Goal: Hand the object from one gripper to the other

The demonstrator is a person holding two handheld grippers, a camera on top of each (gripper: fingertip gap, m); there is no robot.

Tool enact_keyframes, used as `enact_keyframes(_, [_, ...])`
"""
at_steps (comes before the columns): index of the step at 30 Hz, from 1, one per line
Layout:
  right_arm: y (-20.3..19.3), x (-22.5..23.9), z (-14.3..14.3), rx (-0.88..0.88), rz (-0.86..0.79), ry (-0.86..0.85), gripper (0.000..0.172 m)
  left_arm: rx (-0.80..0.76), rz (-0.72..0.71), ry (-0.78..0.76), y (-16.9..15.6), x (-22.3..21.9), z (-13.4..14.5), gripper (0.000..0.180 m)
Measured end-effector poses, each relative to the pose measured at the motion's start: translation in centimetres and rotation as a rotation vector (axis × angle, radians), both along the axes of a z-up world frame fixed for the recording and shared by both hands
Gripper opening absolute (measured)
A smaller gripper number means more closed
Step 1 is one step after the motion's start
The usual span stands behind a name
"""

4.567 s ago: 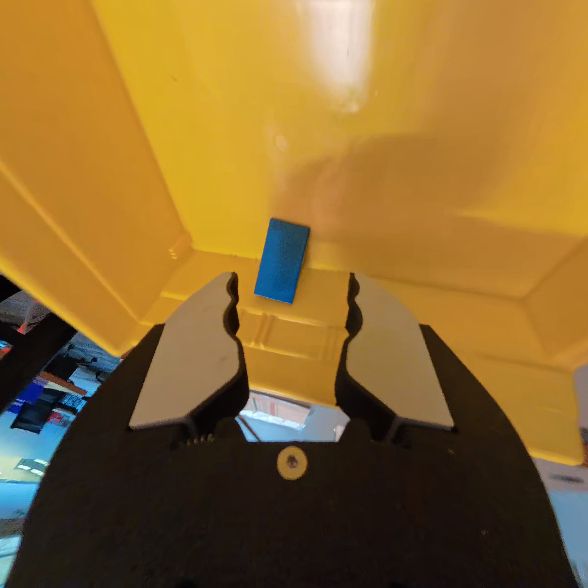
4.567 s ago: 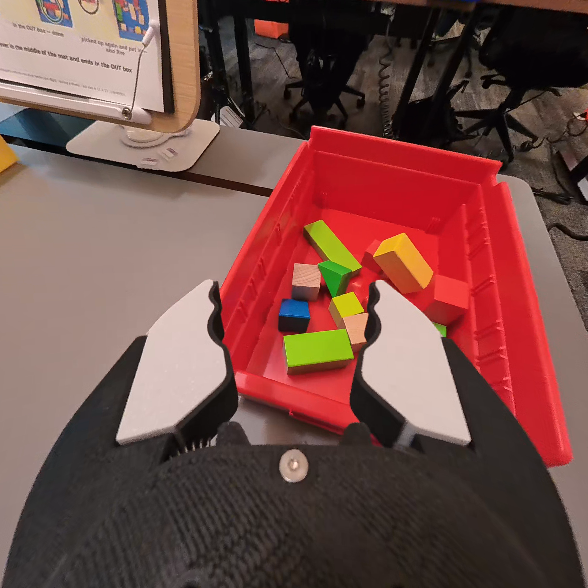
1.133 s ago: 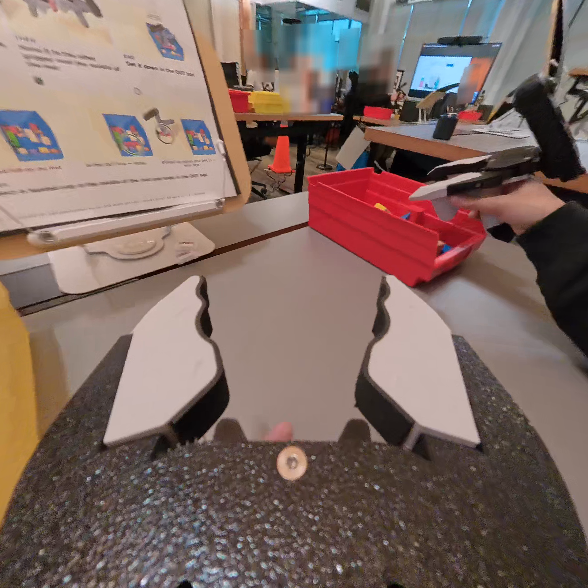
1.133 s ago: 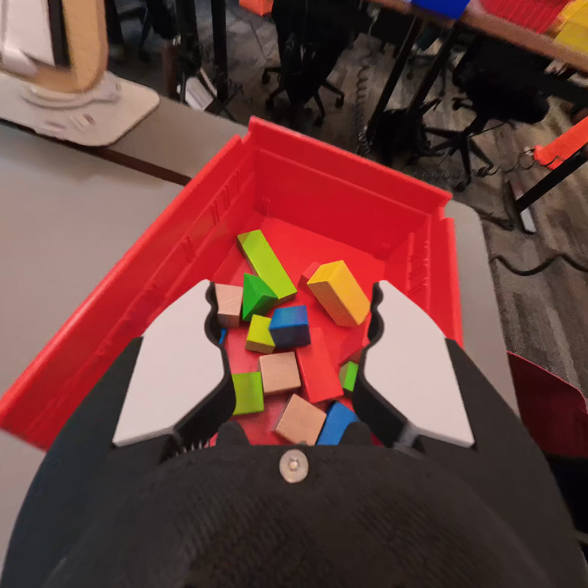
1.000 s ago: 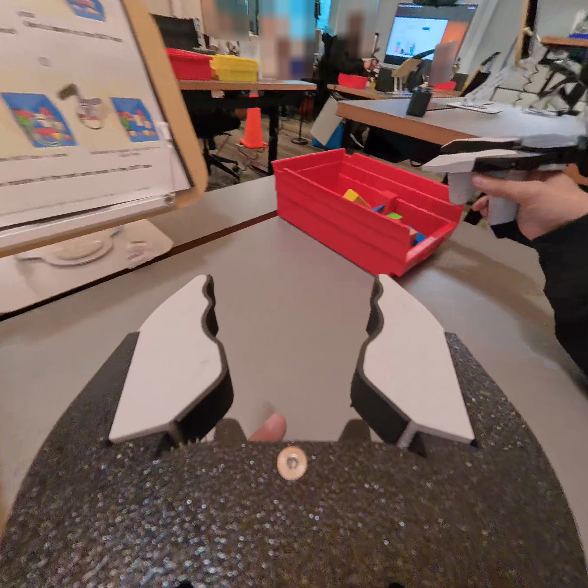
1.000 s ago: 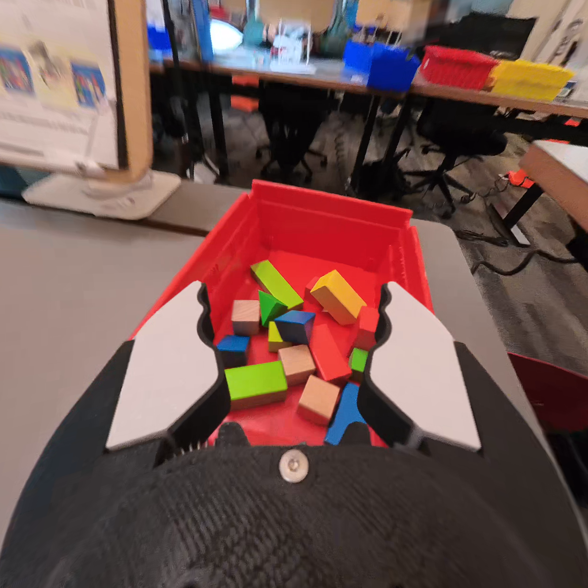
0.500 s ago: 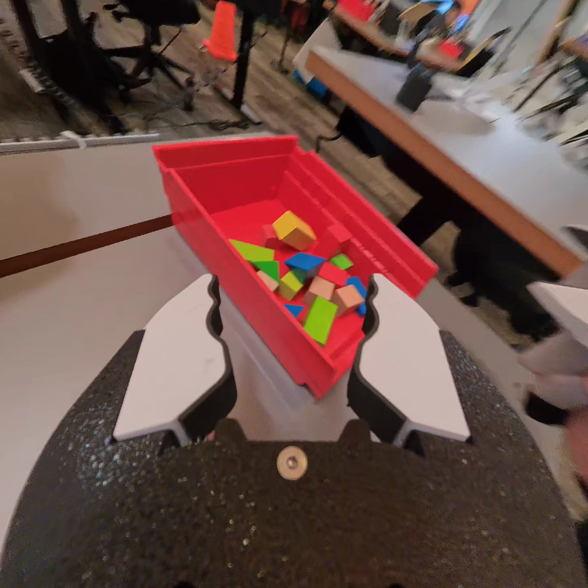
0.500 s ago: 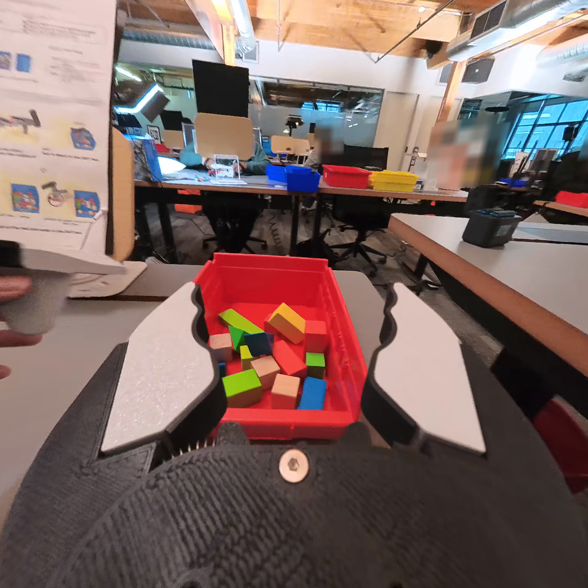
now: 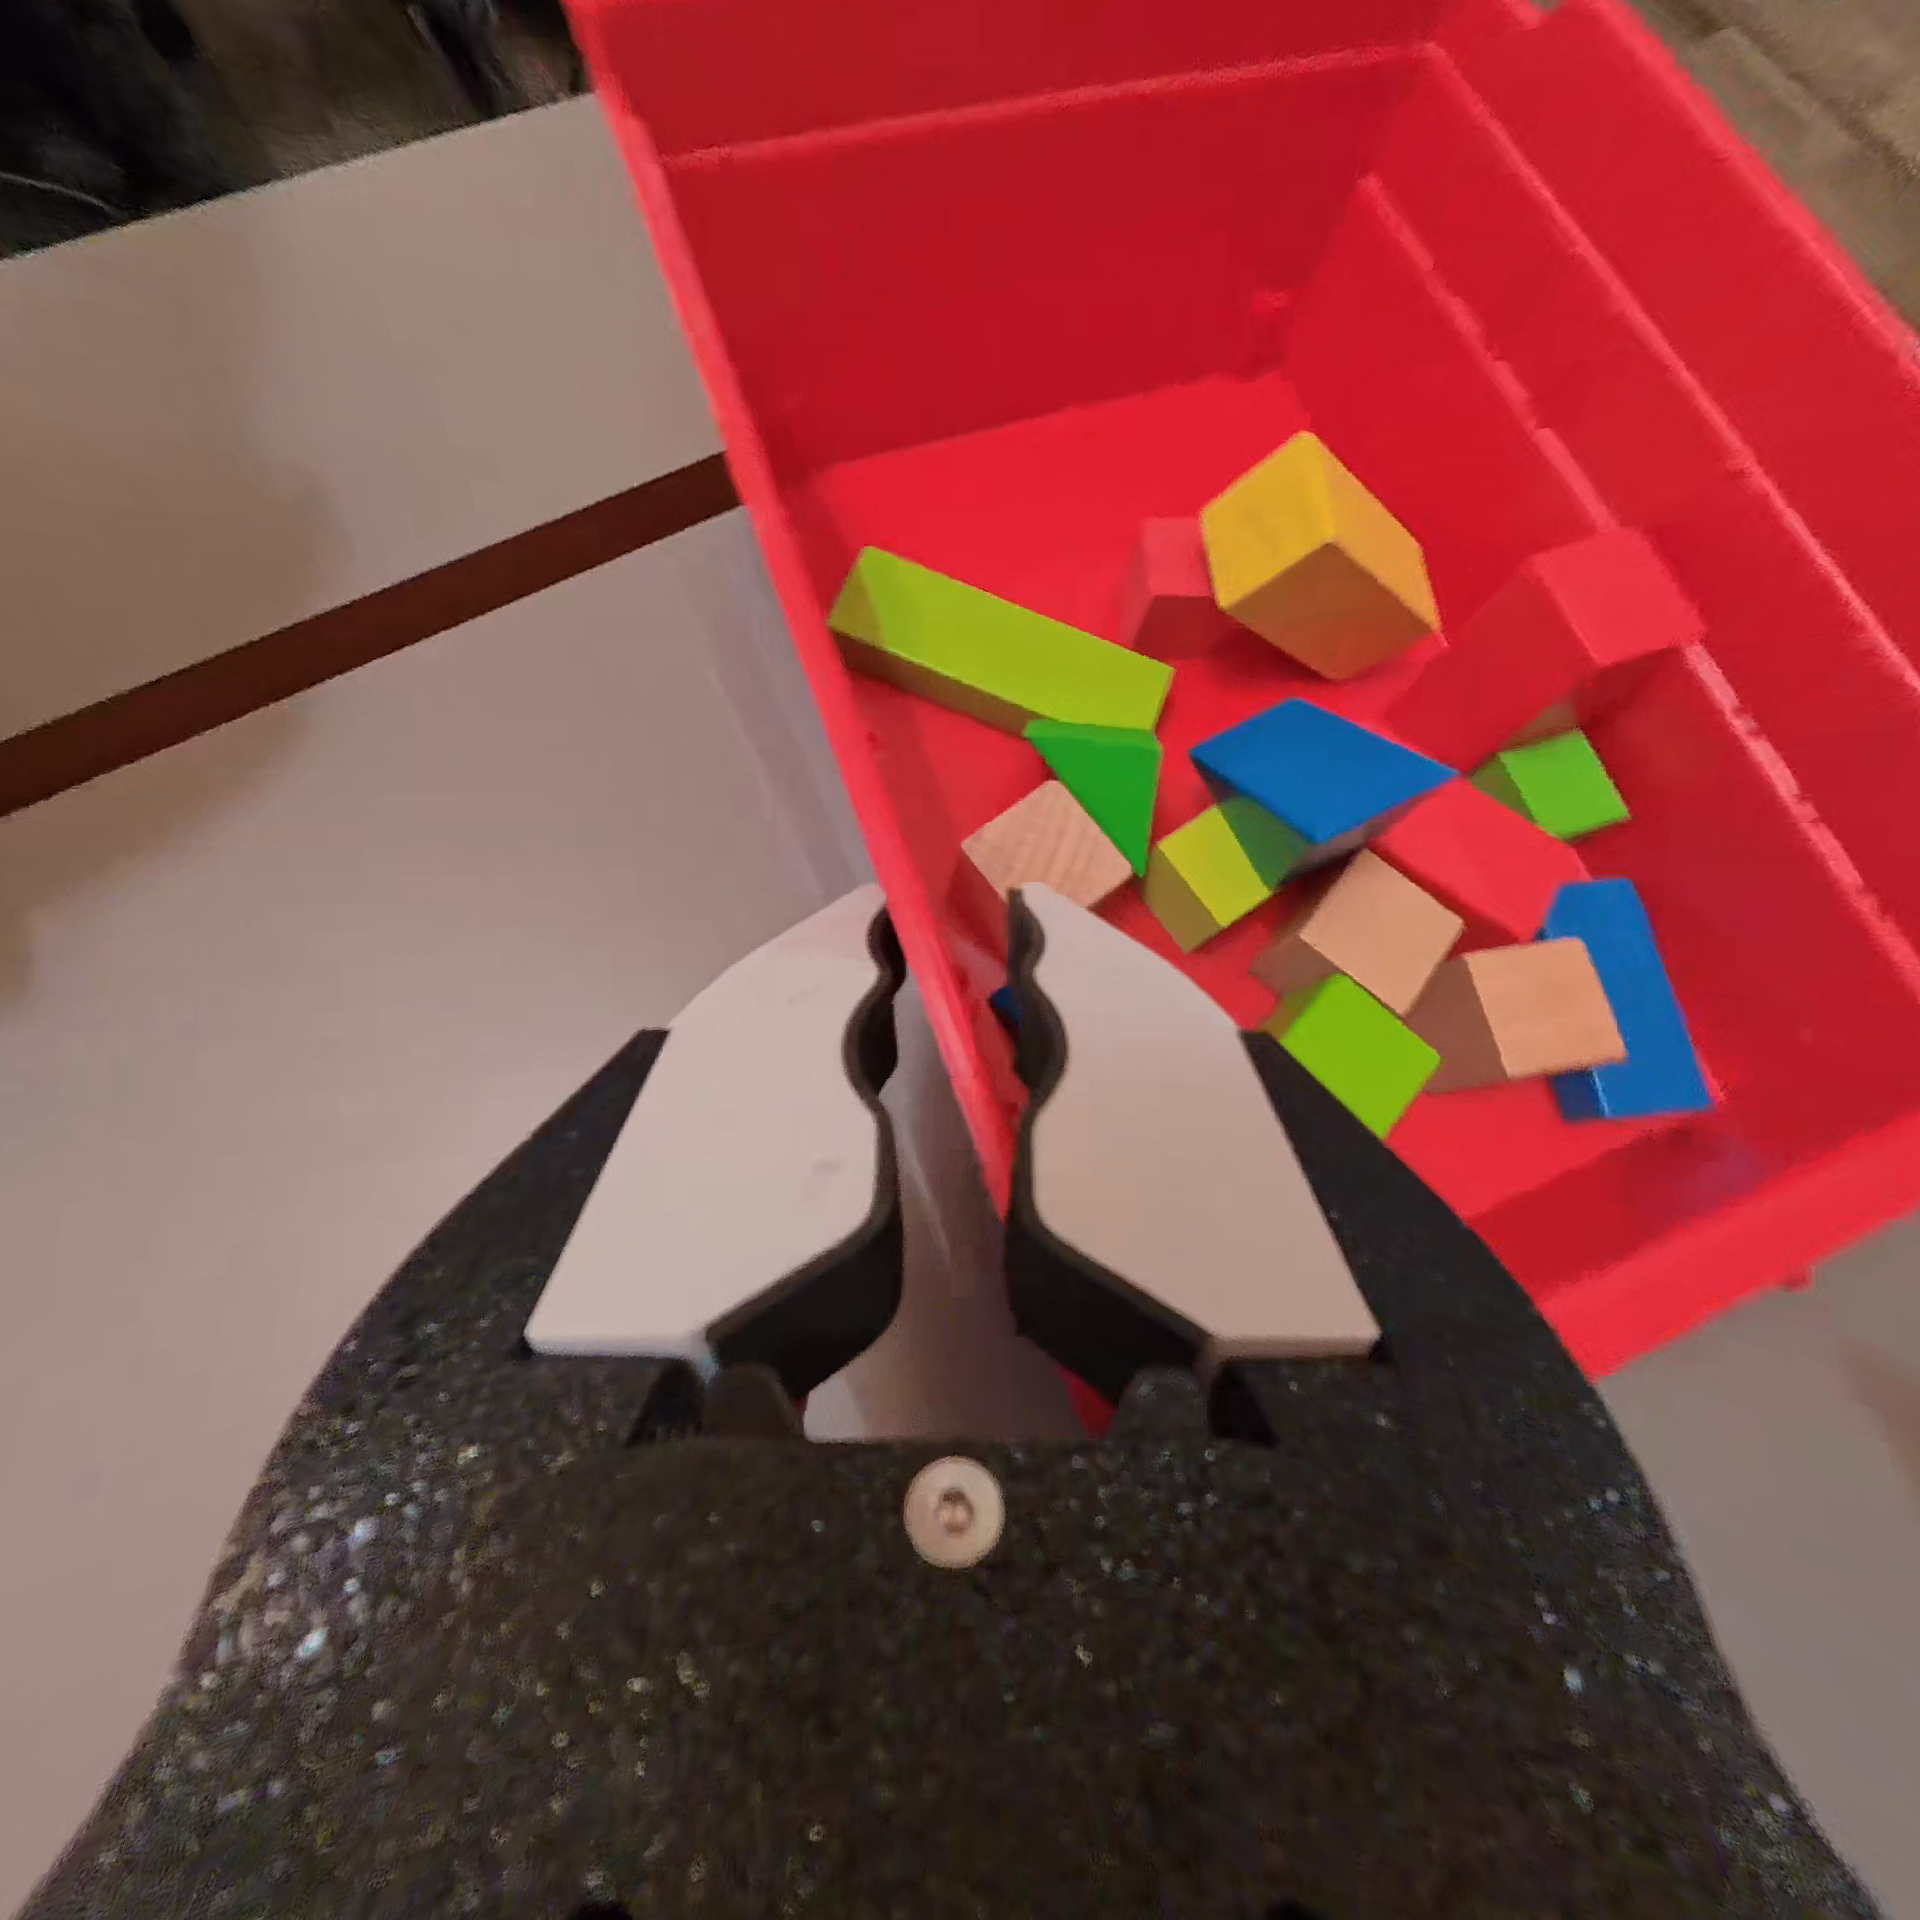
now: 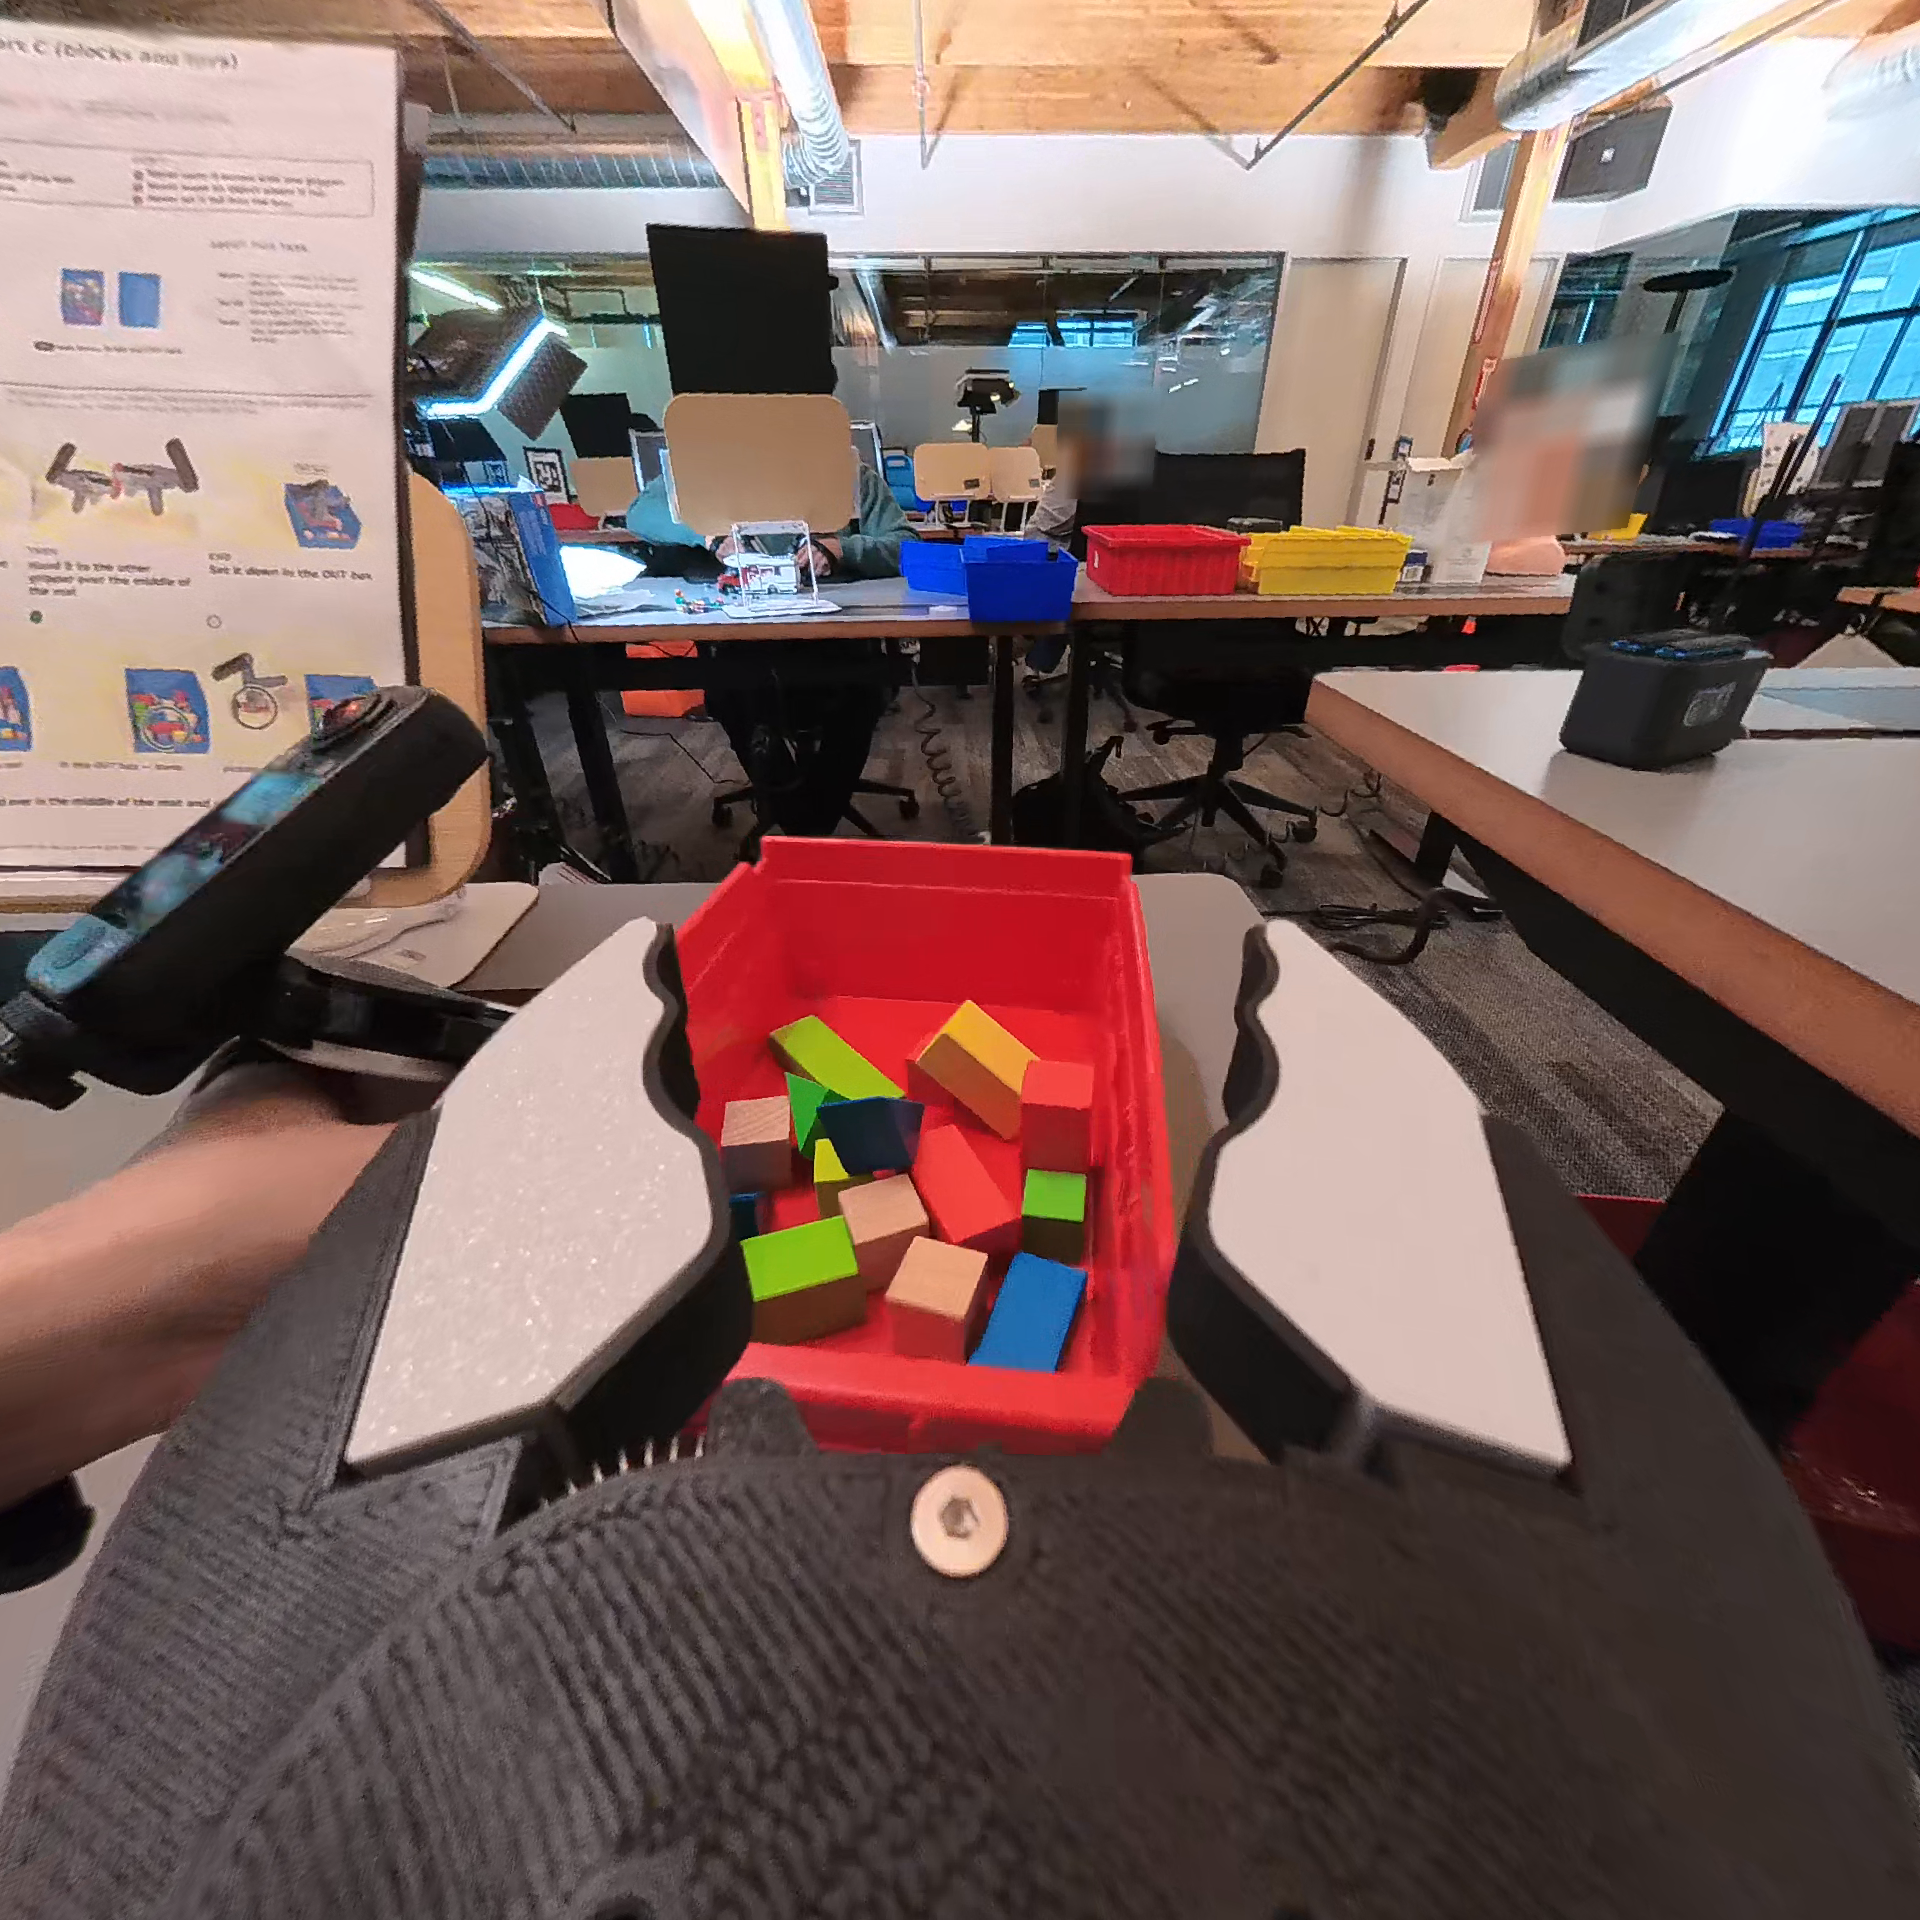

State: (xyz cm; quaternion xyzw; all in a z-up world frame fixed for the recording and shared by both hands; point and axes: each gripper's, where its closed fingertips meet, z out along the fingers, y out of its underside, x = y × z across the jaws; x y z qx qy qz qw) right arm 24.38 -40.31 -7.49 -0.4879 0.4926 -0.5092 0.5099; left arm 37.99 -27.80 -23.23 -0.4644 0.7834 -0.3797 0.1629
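Left tongs (image 9: pixel 951 935) narrow, straddling near wall of red bin (image 9: pixel 1039 260) – pads not clearly pressing. Right tongs (image 10: pixel 961 987) wide, empty, held back. Blocks (image 9: pixel 1320 774) lie inside bin, just right of left tongs – left nearer.

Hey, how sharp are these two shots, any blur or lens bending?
Left wrist view: motion blur smears the red plastic bin and its wooden blocks. Right wrist view: nearby things crisp, the paper instruction sheet soft, and fisheye bending bows the ceiling beams.
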Motion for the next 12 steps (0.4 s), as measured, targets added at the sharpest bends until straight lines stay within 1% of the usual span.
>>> enact_keyframes(1, [0.2,-0.1,0.3,0.001,0.005,-0.006,0.101,0.002,0.001,-0.013,0.7,0.0,0.1,0.01])
enact_keyframes(2, [0.4,-0.2,0.6,0.0,0.009,-0.012,0.101,0.003,-0.003,-0.025,1.5,-0.2,0.1,0.007])
enact_keyframes(4, [0.9,-0.4,1.1,-0.008,0.019,-0.022,0.1,0.007,-0.047,-0.042,3.1,-1.1,0.0,0.006])
enact_keyframes(7, [2.4,-0.5,1.9,-0.032,0.039,-0.026,0.1,-0.023,-0.085,-0.046,6.4,-3.8,0.1,0.006])
enact_keyframes(9, [4.0,-0.4,2.3,-0.041,0.065,-0.031,0.103,-0.038,-0.103,-0.057,9.3,-6.1,0.1,0.007])
enact_keyframes(12, [8.0,-0.2,2.9,-0.061,0.157,-0.035,0.104,-0.041,-0.116,-0.073,14.6,-9.9,0.2,0.006])
